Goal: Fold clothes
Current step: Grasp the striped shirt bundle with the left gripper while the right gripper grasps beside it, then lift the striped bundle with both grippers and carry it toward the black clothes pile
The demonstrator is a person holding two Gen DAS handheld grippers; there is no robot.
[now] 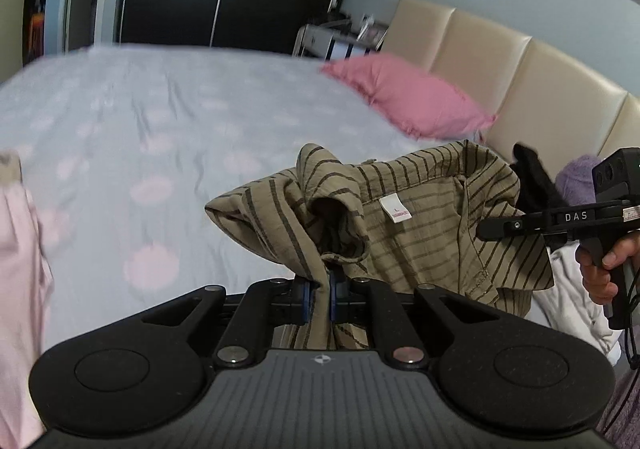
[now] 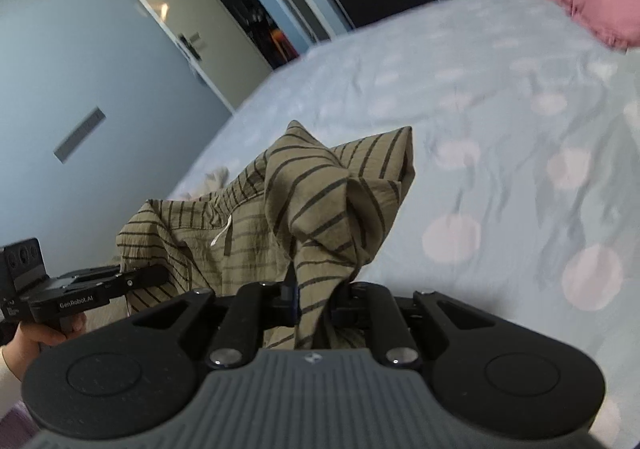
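Two bunched pinches of the striped shirt are clamped by the left hand-held gripper and right hand-held gripper; thin cloth could be lost from either grip, dropping it onto the bed

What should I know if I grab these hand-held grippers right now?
Left hand-held gripper: shut on a bunch of the striped shirt.
Right hand-held gripper: shut on another bunch of the same shirt.
Shirt: hanging crumpled between both, above the bed, size label showing.
Done: shirt picked up.
Left: spread it flat on the bed and fold it. More clothes lie at the bed's edges.
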